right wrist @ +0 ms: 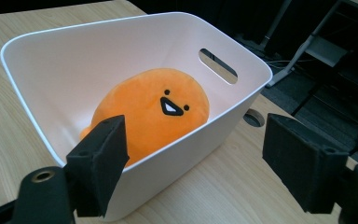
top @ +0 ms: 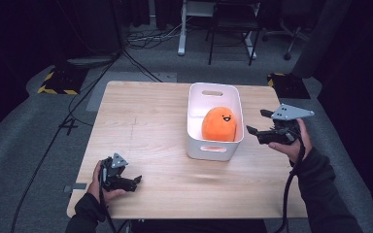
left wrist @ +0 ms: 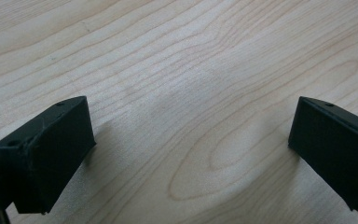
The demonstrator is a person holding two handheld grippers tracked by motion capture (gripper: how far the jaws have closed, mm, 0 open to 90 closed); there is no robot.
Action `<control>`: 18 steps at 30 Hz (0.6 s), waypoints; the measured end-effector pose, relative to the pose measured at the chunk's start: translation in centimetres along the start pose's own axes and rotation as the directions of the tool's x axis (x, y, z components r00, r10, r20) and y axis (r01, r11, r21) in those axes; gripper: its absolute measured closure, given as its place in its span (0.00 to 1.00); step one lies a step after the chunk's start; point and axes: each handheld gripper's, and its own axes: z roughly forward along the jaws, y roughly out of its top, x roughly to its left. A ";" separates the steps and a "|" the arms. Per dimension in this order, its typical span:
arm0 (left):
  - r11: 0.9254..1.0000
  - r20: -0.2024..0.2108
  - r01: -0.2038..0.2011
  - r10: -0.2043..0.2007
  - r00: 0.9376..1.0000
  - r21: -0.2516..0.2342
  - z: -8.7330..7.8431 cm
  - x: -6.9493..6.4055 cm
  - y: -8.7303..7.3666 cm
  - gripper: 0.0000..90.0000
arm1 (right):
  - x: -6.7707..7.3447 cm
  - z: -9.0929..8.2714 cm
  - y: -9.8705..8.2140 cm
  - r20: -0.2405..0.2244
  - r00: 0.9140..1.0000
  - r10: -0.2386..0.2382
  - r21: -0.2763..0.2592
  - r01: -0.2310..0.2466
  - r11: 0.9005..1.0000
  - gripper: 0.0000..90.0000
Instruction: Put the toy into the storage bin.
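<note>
An orange plush toy (top: pixel 219 124) with a small black smiling face lies inside a white plastic bin (top: pixel 197 104) on the wooden table; the right gripper view has the plush toy (right wrist: pixel 151 109) resting low in the bin (right wrist: pixel 65 65). My right gripper (top: pixel 256 123) hovers just right of the bin, open and empty, its jaws pointing at the bin's side; in its own view the right gripper (right wrist: pixel 193 158) spans the bin's near rim. My left gripper (top: pixel 137 179) rests near the table's front left, open, holding nothing; under the left gripper (left wrist: pixel 191 140) there is bare wood.
The wooden table (top: pixel 141 121) has free surface left of the bin. Beyond it stand desk legs (top: pixel 180 29), a chair base (top: pixel 289 36) and cables (top: pixel 141 63) on grey floor. A cable hole (right wrist: pixel 254 118) in the tabletop sits beside the bin.
</note>
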 end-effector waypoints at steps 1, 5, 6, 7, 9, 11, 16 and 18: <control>1.000 0.000 0.000 0.000 1.000 0.000 0.0 0.0 0.0 0.00 | -0.1 -0.1 -0.1 0.003 1.000 0.001 0.001 -0.001 1.000 0.25; 1.000 0.000 0.000 0.000 1.000 0.000 0.0 0.0 0.0 0.00 | -0.3 -0.4 -0.5 0.010 1.000 -0.002 0.003 0.002 1.000 0.25; 1.000 0.000 0.000 0.000 1.000 0.000 0.0 0.0 0.0 0.00 | -0.3 -0.5 -0.6 0.009 1.000 0.005 0.006 -0.005 1.000 0.25; 1.000 0.000 0.000 0.000 1.000 0.000 0.0 0.0 0.0 0.00 | -0.4 -0.5 -0.8 0.016 1.000 -0.007 0.011 0.007 1.000 0.25; 1.000 0.000 0.000 0.000 1.000 0.000 0.0 0.0 0.0 0.00 | -0.4 -0.6 -1.0 0.013 1.000 0.000 0.015 0.000 1.000 0.25; 1.000 0.000 0.000 0.000 1.000 0.000 0.0 0.0 0.0 0.00 | -0.5 -0.7 -1.3 0.021 1.000 0.005 0.022 -0.005 1.000 0.25; 1.000 0.000 0.000 0.000 1.000 0.000 0.0 0.0 0.0 0.00 | -0.5 -0.9 -1.9 0.022 1.000 0.001 0.032 -0.001 0.999 0.25; 1.000 0.000 0.000 0.000 1.000 0.000 0.0 0.0 0.0 0.00 | -0.5 -1.0 -2.2 0.026 1.000 0.001 0.035 -0.002 0.999 0.25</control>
